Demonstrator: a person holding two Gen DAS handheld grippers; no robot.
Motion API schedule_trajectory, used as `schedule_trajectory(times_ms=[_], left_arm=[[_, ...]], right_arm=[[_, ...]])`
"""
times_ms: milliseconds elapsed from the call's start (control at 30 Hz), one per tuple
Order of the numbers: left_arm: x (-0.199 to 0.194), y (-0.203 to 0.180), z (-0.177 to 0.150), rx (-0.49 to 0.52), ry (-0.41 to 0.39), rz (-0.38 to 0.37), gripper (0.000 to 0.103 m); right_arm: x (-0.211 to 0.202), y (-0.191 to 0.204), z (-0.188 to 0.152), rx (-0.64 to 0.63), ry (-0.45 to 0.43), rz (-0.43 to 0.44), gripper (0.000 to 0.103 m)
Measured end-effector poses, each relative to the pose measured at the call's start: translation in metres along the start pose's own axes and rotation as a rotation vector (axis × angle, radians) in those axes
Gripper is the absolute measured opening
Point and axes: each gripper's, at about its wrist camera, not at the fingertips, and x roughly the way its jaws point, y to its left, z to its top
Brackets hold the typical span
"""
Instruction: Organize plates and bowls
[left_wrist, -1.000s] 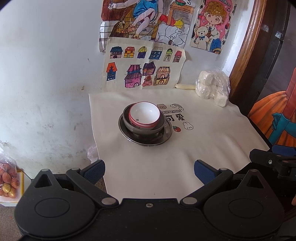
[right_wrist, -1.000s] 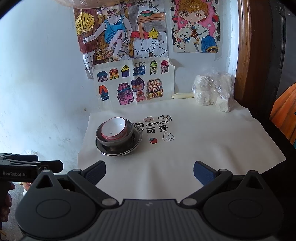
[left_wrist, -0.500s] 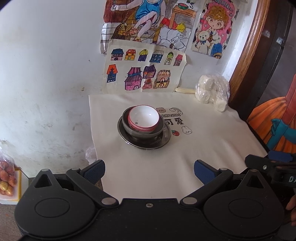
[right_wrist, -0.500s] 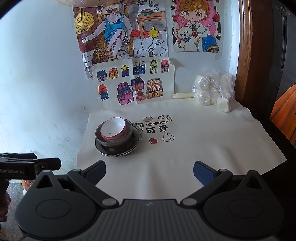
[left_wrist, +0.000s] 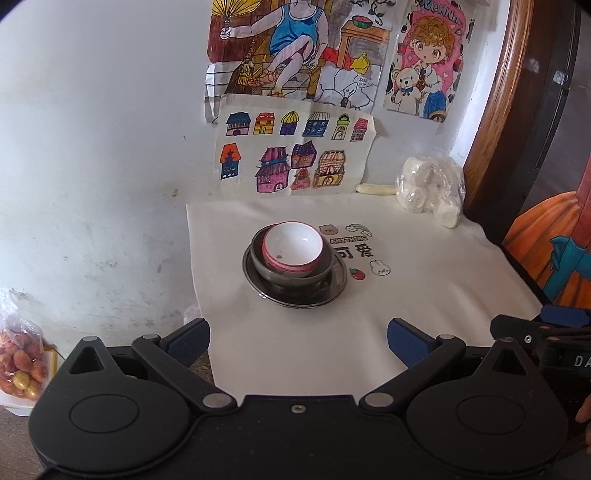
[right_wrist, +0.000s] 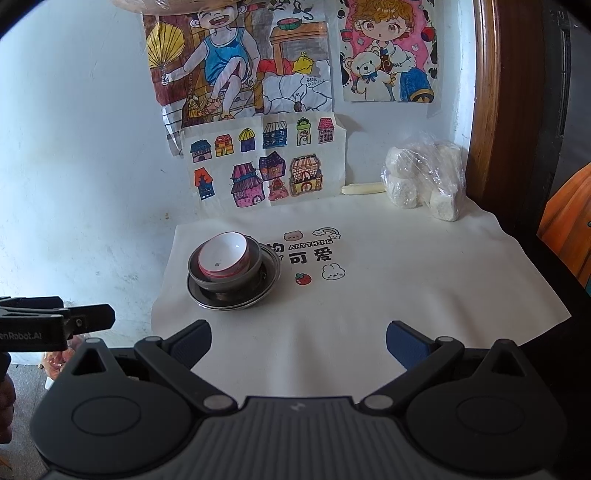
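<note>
With both our left claw and right claw spread wide, empty and well short of the plate, whose grey bowl nests the pink bowl, we should leave this stack undisturbed.
</note>
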Motion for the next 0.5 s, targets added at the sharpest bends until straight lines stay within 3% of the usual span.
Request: schedule_trajectory(times_ms=[500], left_arm=[[-0.0012,-0.0049,0.0020,0.008,-0.012,-0.014,0.101]], right_arm=[[0.0017,-0.0077,-0.0017,0.019,0.005,-0.001,0.103]])
